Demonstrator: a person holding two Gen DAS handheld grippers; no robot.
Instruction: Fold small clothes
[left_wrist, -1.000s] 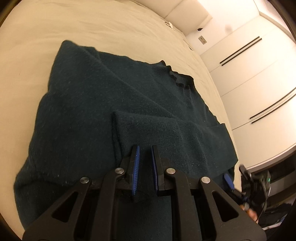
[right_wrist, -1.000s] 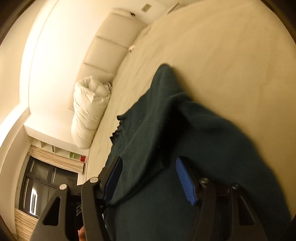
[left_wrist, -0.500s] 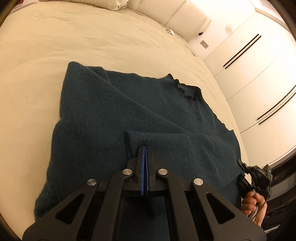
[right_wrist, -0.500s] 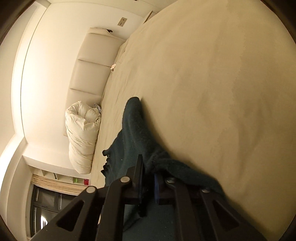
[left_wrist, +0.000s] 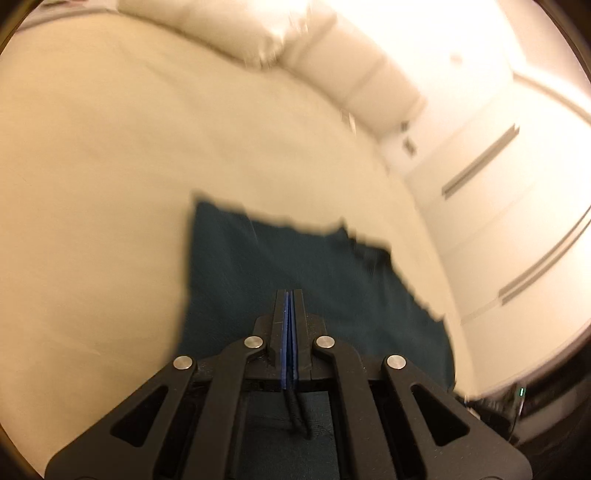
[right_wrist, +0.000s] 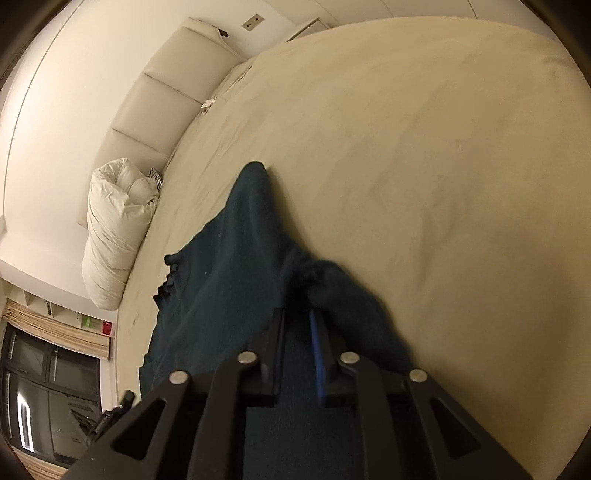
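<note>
Mostly beige bed (right_wrist: 424, 147), filling both views. Behind it, along the upper left of the right wrist view, a padded cream headboard (right_wrist: 147, 96); at the right edge of the left wrist view, white wardrobe doors (left_wrist: 517, 206), blurred. Dark window (right_wrist: 37, 398) low in the left corner of the right wrist view.

Next in size, the dark green knit sweater (left_wrist: 258, 266), spread on the sheet in the lower middle of the left wrist view and running under the gripper at the bottom edge. Seen from the right wrist as a long dark shape (right_wrist: 221, 277) from centre frame down to the bottom, with a ruffled neckline on its left edge and a raised ridge leading up to the fingertips.

Rolled white duvet (right_wrist: 114, 236) against the headboard, well apart from the sweater.

Left gripper (left_wrist: 289, 295): blue pads pressed flat together, pinching a thin bit of dark knit, with a strand (left_wrist: 297, 424) hanging below them.

Right gripper (right_wrist: 299, 314): narrowly parted, having just been opening a little, with sweater knit bunched between the tips and apparently clamped there.
</note>
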